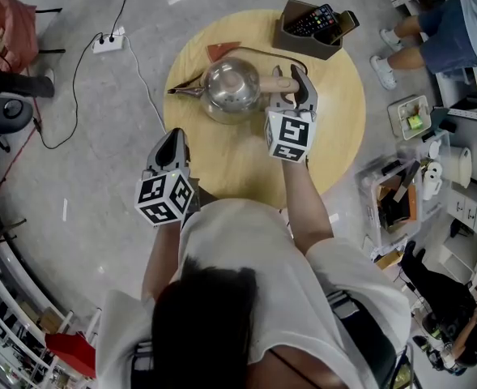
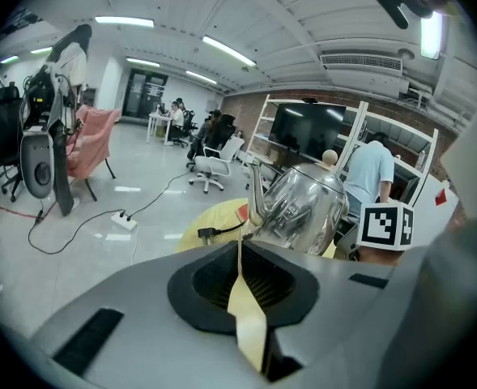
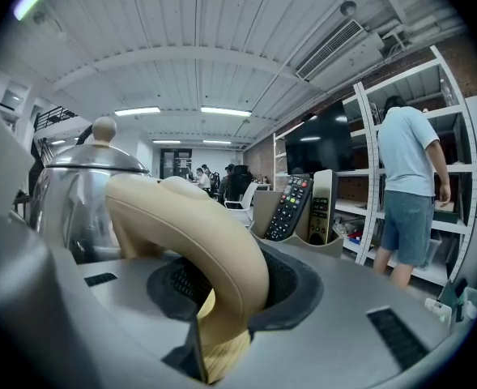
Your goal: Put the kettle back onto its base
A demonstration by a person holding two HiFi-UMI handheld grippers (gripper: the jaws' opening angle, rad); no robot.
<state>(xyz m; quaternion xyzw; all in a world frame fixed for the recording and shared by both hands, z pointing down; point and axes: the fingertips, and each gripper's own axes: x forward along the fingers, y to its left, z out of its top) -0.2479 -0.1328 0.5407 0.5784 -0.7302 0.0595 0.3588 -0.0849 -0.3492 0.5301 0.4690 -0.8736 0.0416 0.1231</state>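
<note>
Stainless-steel kettle point(image 1: 230, 87) stands on the round wooden tabletop point(image 1: 246, 164), left of centre and nearer the far edge. A base may lie under it, but the kettle's body hides that spot. Its beige handle point(image 1: 270, 82) points right, and the right gripper point(image 1: 291, 79) has its jaws clamped on that handle. A black plug point(image 2: 208, 233) lies on the tabletop beside the kettle. At the far edge sits a dark holder point(image 1: 303, 39) with remote controls point(image 1: 313, 20). The left gripper point(image 1: 173, 140) hangs at the near-left edge, jaws together and empty.
</note>
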